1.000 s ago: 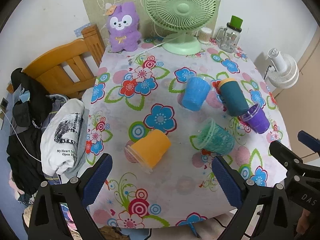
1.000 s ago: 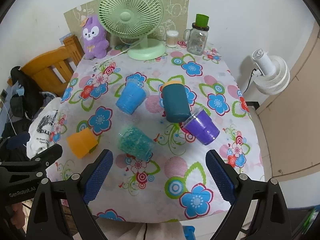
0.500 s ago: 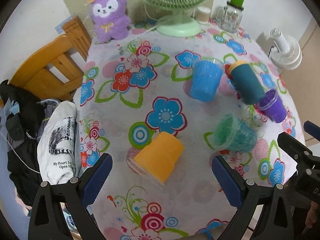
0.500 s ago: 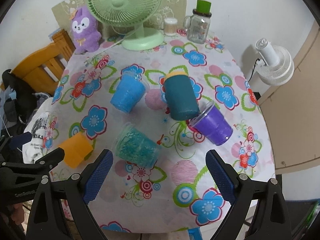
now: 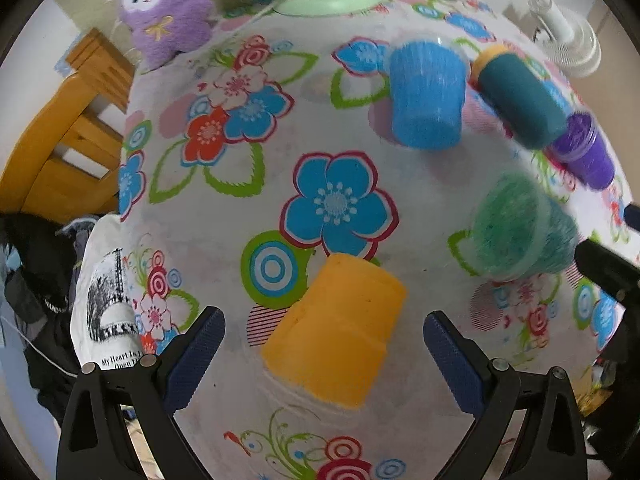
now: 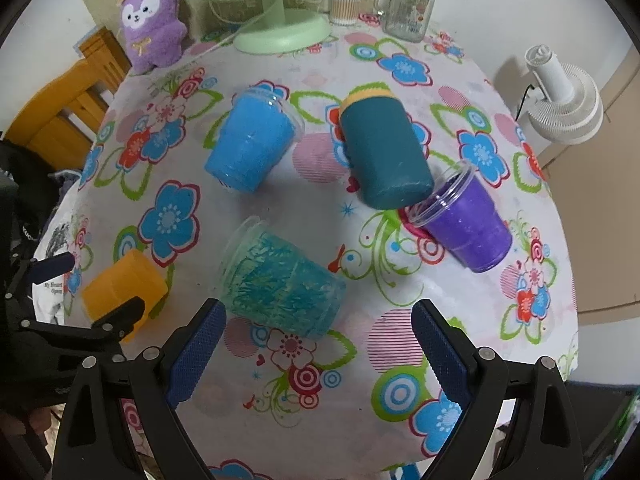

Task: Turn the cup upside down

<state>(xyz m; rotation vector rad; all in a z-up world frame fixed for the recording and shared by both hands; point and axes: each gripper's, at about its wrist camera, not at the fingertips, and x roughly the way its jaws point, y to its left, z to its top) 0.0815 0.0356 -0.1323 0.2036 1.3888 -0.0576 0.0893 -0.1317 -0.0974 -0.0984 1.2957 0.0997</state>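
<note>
Several cups lie on their sides on the flowered tablecloth. An orange cup lies between the open fingers of my left gripper, untouched. A teal-green clear cup lies just ahead of my open right gripper; it also shows in the left wrist view. Farther back lie a blue cup, a dark teal cup with a yellow rim and a purple cup. The left gripper partly hides the orange cup in the right wrist view.
A green fan, a purple plush toy, a glass jar and a small container stand at the table's back. A wooden chair with clothes is on the left. A white fan stands off the right edge.
Both grippers have moved forward and down toward the table. The orange cup now sits between the left fingers, and the teal-green cup is closer to the right gripper. No cup has moved.
</note>
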